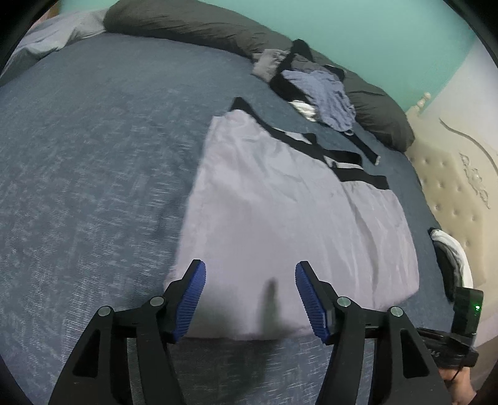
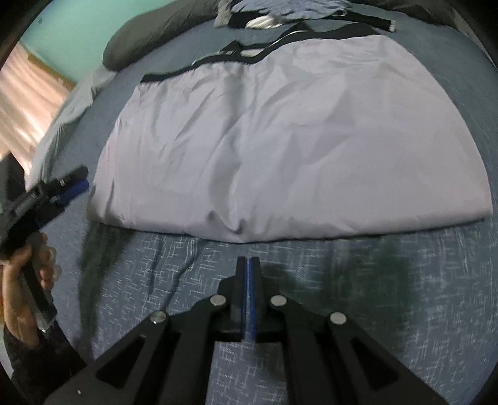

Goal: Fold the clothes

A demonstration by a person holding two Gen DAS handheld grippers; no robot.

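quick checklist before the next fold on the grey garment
1. Grey garment lying flat on the bed: ok.
2. Left gripper open, nothing between the pads: ok.
3. Right gripper open to grasp: not ok, shut and empty.
4. Near edge of the garment free of other items: ok.
5. Black straps tucked in: not ok, they trail out at the far end.
6. Clothes pile clear of the garment: ok.

Lilac garment (image 2: 280, 140), black-trimmed, blue flecked bedspread (image 1: 93, 155), possibly teal wall (image 1: 373, 25)

Open bedspread (image 1: 77, 155) left of the lilac garment (image 1: 280, 218) gives you free room; clothes pile (image 1: 317, 90), pillow (image 1: 193, 25) and headboard (image 1: 451, 174) block far/right sides.
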